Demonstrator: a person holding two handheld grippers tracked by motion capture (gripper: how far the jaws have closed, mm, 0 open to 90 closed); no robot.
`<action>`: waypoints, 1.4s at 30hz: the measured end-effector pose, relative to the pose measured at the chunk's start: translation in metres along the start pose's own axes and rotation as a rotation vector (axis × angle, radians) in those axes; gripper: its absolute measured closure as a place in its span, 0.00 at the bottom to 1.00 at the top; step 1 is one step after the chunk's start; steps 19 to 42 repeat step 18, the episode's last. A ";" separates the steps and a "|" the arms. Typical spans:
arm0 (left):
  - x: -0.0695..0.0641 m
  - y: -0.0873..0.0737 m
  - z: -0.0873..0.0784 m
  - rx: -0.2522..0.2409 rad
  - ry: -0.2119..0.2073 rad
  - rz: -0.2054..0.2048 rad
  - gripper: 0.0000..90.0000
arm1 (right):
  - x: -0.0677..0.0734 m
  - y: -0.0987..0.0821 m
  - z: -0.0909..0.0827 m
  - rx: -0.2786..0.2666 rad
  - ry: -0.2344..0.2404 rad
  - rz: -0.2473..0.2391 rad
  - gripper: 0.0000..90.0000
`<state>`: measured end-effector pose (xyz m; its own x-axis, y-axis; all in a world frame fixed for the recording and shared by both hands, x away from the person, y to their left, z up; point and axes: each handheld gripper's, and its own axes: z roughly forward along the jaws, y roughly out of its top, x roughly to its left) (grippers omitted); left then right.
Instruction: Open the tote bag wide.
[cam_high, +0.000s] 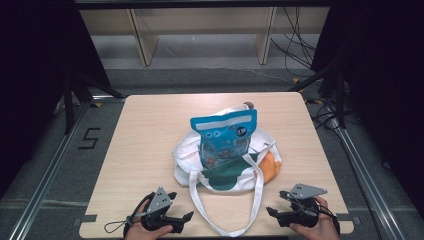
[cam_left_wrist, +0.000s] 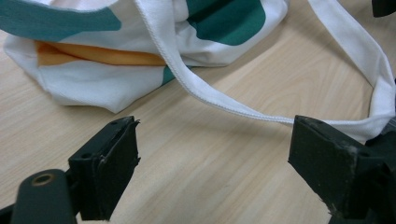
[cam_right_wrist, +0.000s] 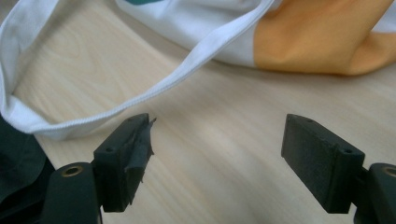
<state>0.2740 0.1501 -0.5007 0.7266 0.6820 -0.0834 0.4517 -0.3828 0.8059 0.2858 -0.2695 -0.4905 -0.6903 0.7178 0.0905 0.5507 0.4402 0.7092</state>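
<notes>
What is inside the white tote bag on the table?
A blue snack pouch stands upright in the tote bag, with its upper part sticking out of the opening. Its lower end is covered by the cloth, so anything else inside cannot be seen.

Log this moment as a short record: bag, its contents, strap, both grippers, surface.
bag: white tote bag with green and orange patches, slumped at table centre
contents: blue snack pouch standing upright in the bag's mouth
strap: white strap looped toward the near edge, lying between the grippers
left gripper: open, holds nothing, near edge
right gripper: open, holds nothing, near edge
surface: light wooden table
</notes>
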 end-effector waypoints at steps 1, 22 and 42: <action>-0.002 0.000 0.001 -0.018 -0.007 -0.013 0.17 | 0.000 -0.001 -0.001 0.007 -0.002 -0.014 0.28; 0.001 0.000 0.002 -0.009 0.000 0.004 0.17 | 0.000 -0.003 0.003 0.018 -0.001 -0.038 0.28; 0.001 0.000 0.002 -0.009 0.000 0.004 0.17 | 0.000 -0.003 0.003 0.018 -0.001 -0.038 0.28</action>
